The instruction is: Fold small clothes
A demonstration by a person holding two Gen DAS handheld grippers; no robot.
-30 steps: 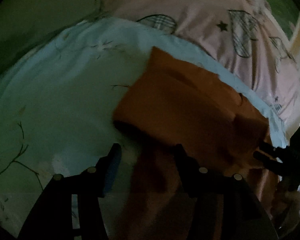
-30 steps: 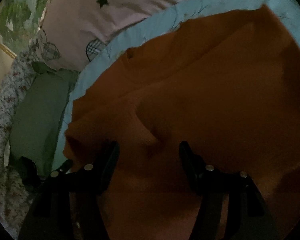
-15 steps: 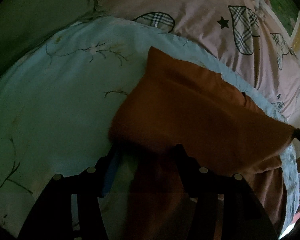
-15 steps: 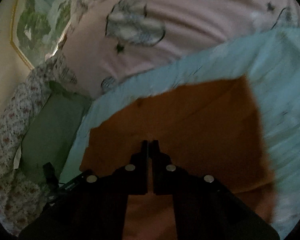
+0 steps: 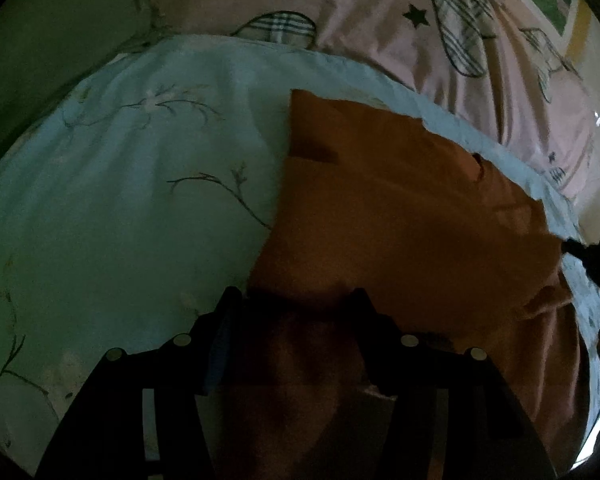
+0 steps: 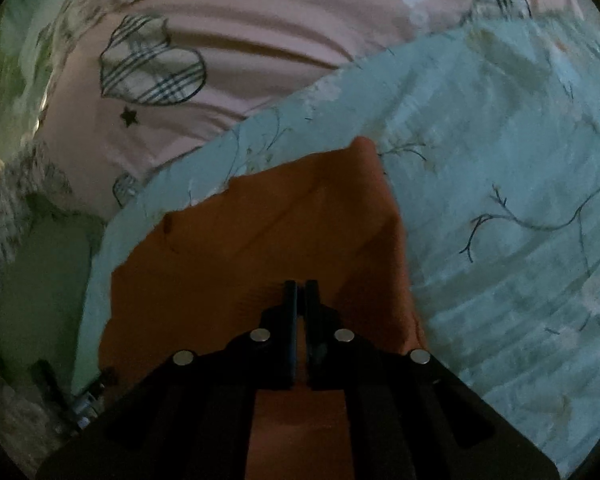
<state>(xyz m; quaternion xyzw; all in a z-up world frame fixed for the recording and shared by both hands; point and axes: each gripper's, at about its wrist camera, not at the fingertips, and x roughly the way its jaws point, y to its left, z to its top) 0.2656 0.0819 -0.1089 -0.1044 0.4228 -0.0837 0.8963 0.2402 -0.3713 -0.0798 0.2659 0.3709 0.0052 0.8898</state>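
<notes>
Two grippers on one orange garment, fold under way.
Right gripper (image 6: 301,286) pinches the orange garment (image 6: 260,248) at lower centre, fingers pressed together; left gripper (image 5: 294,300) spread over its near edge, lower centre. Garment lies on pale blue sheet (image 5: 140,200). Best: carry pinched edge level, align corners, then release.

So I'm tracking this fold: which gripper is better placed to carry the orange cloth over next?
Probably the right. The right gripper is shut on the orange garment, pinching its fabric, so it can pull straight away. The left gripper is open at the garment's folded edge, gripping nothing.
</notes>
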